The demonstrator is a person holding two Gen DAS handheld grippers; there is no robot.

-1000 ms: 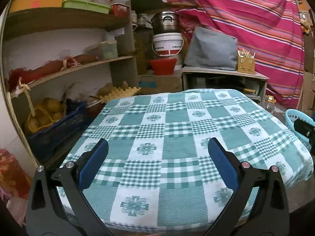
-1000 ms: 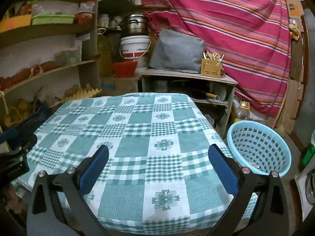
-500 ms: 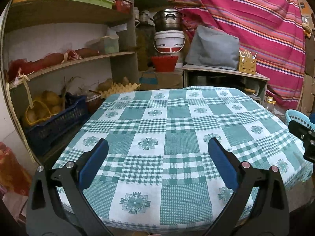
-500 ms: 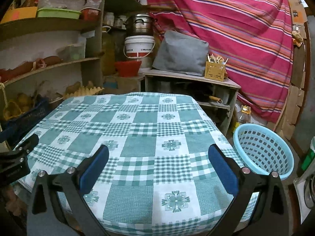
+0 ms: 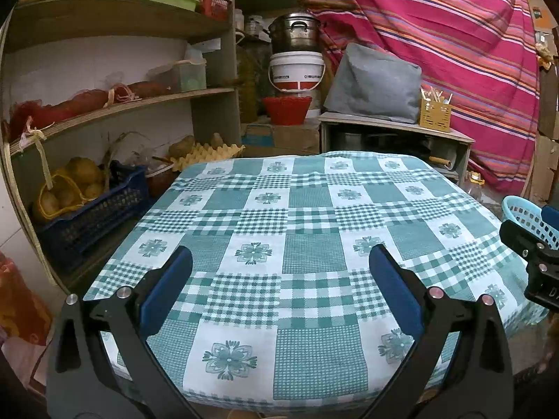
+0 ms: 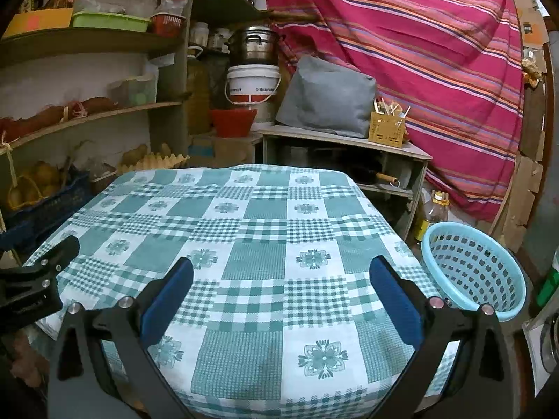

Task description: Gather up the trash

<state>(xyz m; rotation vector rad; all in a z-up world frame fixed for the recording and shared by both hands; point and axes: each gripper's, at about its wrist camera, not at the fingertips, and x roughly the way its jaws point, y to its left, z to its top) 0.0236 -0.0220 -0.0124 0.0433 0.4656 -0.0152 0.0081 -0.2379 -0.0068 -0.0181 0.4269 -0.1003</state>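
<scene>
Green-and-white checked cloth covers the table [image 5: 307, 209] from edge to edge, and no trash item can be found on it in either view; the task's thing is therefore not located, and its direction from either claw and its long axis cannot be stated. At far left, shelves [image 5: 115, 108] and a dark blue crate [image 5: 91, 213] stand close against the table's left edge, leaving little side room there. The left gripper [image 5: 279, 272] hangs above the near-left part of the cloth, jaws spread wide, nothing between the blue pads [image 5: 167, 289]. The right gripper [image 6: 281, 274] is beside it over the near-right part, likewise spread wide and empty; its black frame shows at the right border of the left view, so the two are near but apart. Further right, a light blue perforated basket [image 6: 475, 272] stands below table level, just beside the table's right edge, tilted with its mouth toward the table. Its visible interior appears empty, though the bottom is partly hidden. The right gripper is the nearer of the two to it. Judgement: the basket is the likely receptacle, and with the cloth bare the collecting is either finished or not begun; the pictures do not decide which. The open tabletop gives free room forward, while the rear is hemmed by a low cabinet [image 6: 349, 139] and a striped red hanging [image 6: 419, 35].
</scene>
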